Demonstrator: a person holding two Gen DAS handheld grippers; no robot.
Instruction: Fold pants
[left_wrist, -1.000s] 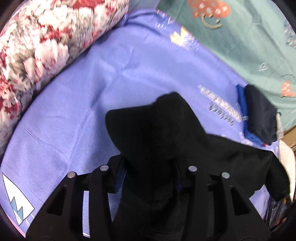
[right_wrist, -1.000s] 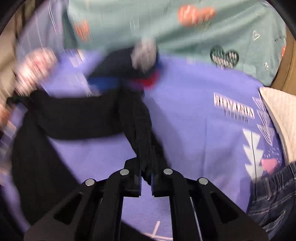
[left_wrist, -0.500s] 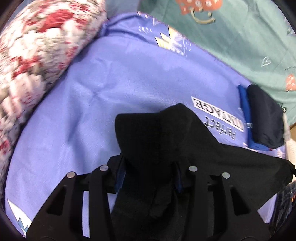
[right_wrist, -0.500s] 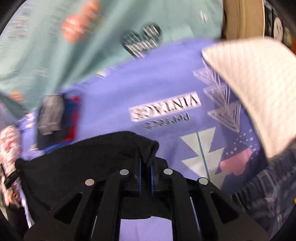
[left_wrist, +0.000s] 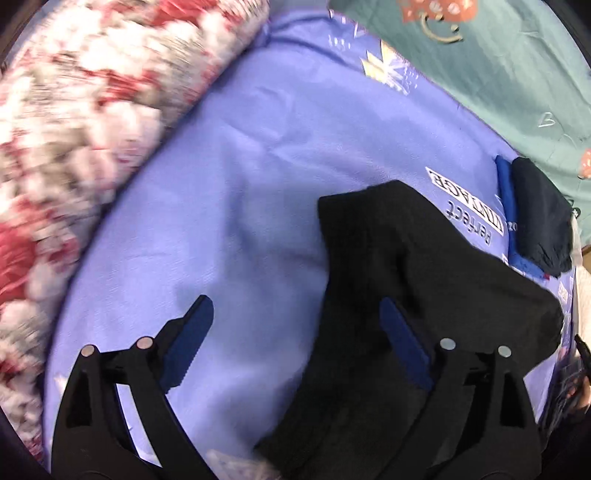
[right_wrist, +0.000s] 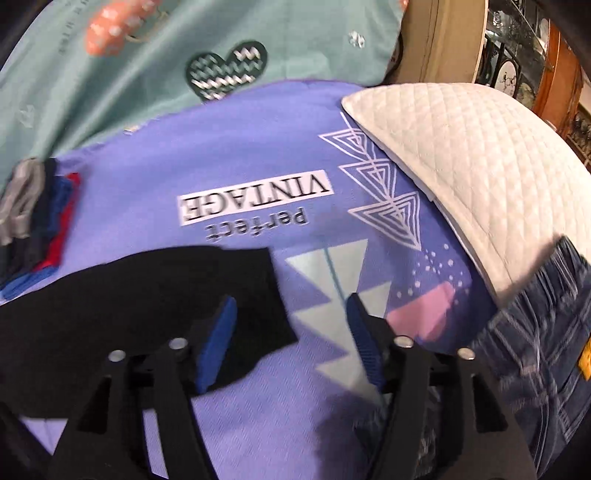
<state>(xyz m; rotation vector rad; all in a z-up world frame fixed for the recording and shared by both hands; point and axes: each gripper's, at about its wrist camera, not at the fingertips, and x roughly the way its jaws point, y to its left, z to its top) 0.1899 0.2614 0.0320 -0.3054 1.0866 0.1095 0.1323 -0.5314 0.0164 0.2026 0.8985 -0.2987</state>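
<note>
Pants (left_wrist: 424, 280), black ones, are lying loose on the purple bedsheet (left_wrist: 258, 184), and that's where we've got them right now. Going left to right in our left wrist view: a floral quilt roll (left_wrist: 92, 110) along the left edge, then bare sheet, then our left tongs (left_wrist: 295, 332) with jaws opening wide. One blue pad sits over plain sheet, the other over the black fabric, and neither is pressing on it. Past that there's a small folded stack of dark and blue clothes (left_wrist: 535, 218) at the far right, with a teal blanket (left_wrist: 498, 74) behind. In the right wrist view, that same stack (right_wrist: 33, 221) is on the left, then a corner of the pants (right_wrist: 147, 295), then our right tongs (right_wrist: 291, 325), also opening, with the left pad above the fabric's edge and the gap mostly over sheet. Further right: a white quilted pillow (right_wrist: 461, 155) and some jeans (right_wrist: 535, 350).
</note>
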